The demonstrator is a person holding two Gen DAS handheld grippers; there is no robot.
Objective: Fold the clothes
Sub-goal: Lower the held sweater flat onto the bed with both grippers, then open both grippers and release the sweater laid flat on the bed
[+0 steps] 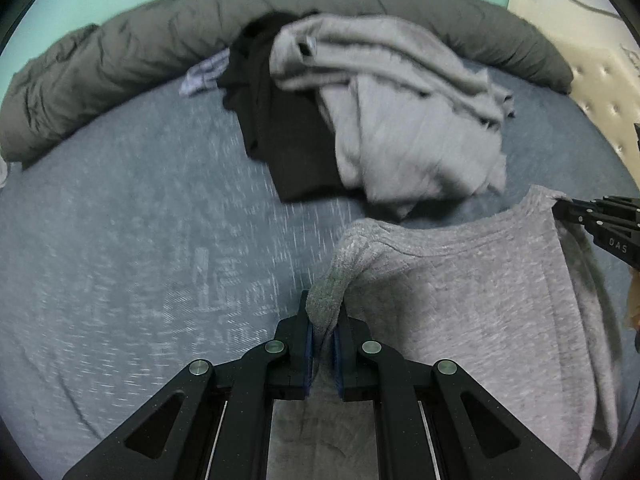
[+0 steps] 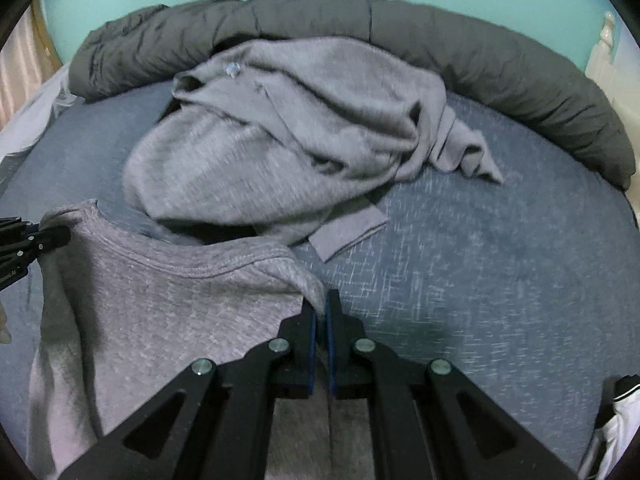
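Now both tongs pinch the grey shirt's [image 1: 460, 292] shoulder edges.

Shirt [image 1: 460, 280] spread on the bed [image 1: 140, 240] between left gripper [image 1: 325, 312] and right gripper [image 2: 321, 308], heap of clothes [image 2: 280, 140] behind it, rolled duvet [image 2: 480, 52] along the bed's far edge.

The shirt [image 1: 472, 280] is running off the lower edge in both views, its hem unseen. Motion blur is smearing the bed [image 1: 140, 240] and the grey pile [image 2: 288, 140]. The black garment [image 1: 272, 128] is lying partly under that pile. A white item [image 2: 612, 436] is being cut off at the right edge.
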